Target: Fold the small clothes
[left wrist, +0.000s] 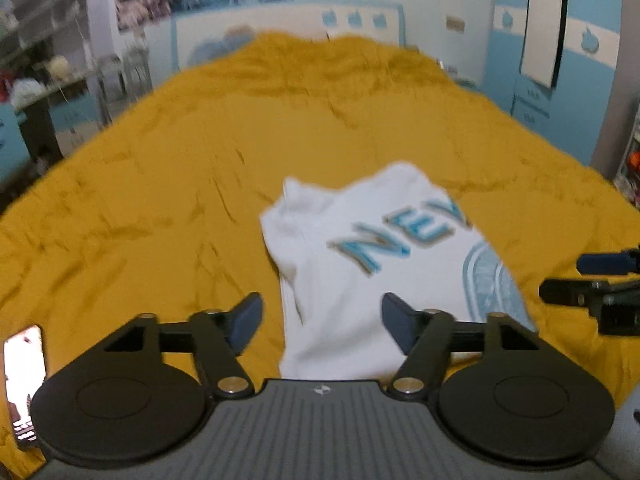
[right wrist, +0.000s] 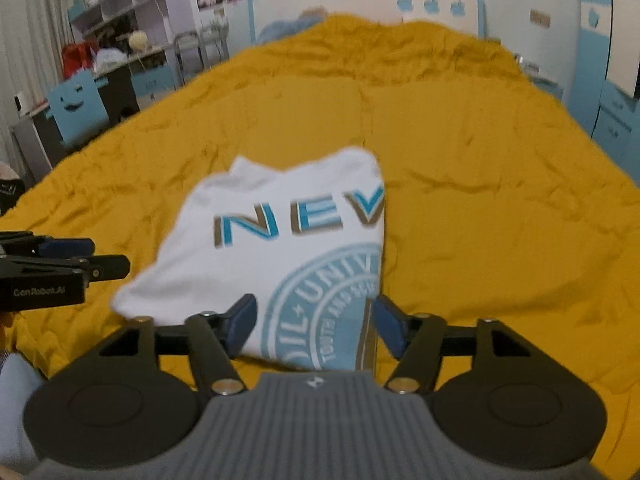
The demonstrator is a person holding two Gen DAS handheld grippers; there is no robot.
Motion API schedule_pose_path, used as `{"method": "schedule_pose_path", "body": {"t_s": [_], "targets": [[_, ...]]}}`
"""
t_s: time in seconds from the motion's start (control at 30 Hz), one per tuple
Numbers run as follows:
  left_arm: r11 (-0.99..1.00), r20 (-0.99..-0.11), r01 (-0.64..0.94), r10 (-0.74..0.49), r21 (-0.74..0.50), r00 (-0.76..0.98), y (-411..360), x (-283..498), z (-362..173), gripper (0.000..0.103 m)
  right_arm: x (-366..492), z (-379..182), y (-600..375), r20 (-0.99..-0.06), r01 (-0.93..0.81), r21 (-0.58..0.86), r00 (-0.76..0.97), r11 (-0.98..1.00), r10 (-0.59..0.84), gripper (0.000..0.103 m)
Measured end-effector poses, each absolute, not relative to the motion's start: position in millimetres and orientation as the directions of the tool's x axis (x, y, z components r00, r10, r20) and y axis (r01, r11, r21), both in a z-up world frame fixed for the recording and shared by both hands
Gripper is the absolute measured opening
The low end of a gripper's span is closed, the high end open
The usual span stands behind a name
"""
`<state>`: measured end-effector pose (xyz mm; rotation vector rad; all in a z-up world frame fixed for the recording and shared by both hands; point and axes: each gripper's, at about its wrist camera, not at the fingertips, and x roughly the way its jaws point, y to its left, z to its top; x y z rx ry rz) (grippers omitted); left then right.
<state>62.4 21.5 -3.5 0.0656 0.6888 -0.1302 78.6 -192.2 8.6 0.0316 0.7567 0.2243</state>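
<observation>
T-shirt [right wrist: 280, 236], white with a blue "NEV" print and round seal, lies partly folded on the yellow bedspread [right wrist: 480, 208]; we judge it light, limp and best pinched at a corner or doubled edge. Its long axis runs away from us, collar end farthest. The left claw [left wrist: 322, 322] and right claw [right wrist: 312, 326] both hang released over its near edge, holding nothing.

Each gripper [left wrist: 322, 326] [right wrist: 314, 326] has a ribbed grey housing with a small round emblem at twelve o'clock, two black discs at its sides, black linkage arms on silver pivot screws, and dark blue finger pads [left wrist: 246, 322] (blurred). White lettering "GenRobot.AI" marks the left gripper's black side.
</observation>
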Motion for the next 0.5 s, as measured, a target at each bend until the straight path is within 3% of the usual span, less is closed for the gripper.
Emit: {"method": "schedule_pose_path", "body": {"t_s": [0.23,0.37,0.5], "targets": [[0.99,-0.516,0.095,-0.027,0.105,0.856,12,27,18,0.096,38,35,-182,-0.613,-0.207,0.085,0.76,0.975,0.215,0.081],[0.988,-0.475,0.103,-0.037,0.115,0.879,11,9,17,0.103,11,40,-176,-0.585,-0.221,0.08,0.779,0.972,0.226,0.081],[0.993,-0.456,0.088,-0.04,0.084,0.889,13,-6,14,0.103,-9,39,-172,-0.575,-0.23,0.075,0.785,0.97,0.23,0.081]]}}
